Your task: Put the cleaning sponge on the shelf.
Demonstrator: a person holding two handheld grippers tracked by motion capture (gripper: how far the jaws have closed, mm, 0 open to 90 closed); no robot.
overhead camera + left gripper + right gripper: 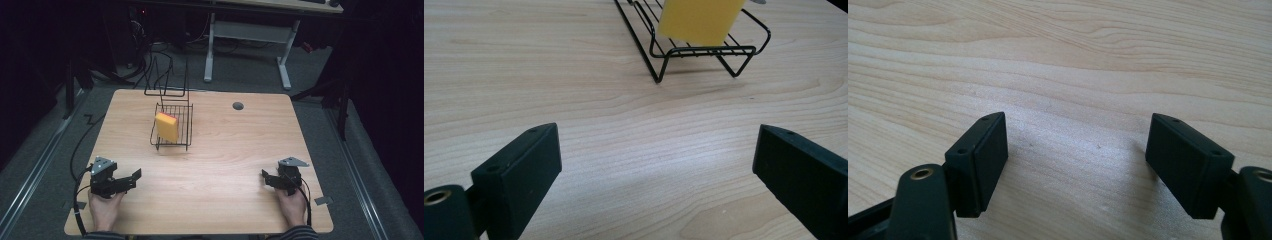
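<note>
Holding the left gripper (131, 178) low over the near left part of the wooden table (230, 150), you have its jaws spread wide with only bare wood grain between them. Your right gripper (266, 178) sits at the near right side, jaws likewise apart and gripping nothing. The yellow sponge (167, 127) stands on edge, leaning, inside the black wire rack (186, 131) near the middle of the table, toward the far side and well apart from both grippers. In the left gripper view the sponge (700, 20) rests on the rack's (704, 50) bars straight ahead of your jaws. Your left hand (105, 207) and right hand (292, 204) grasp the gripper bodies at the near edge.
</note>
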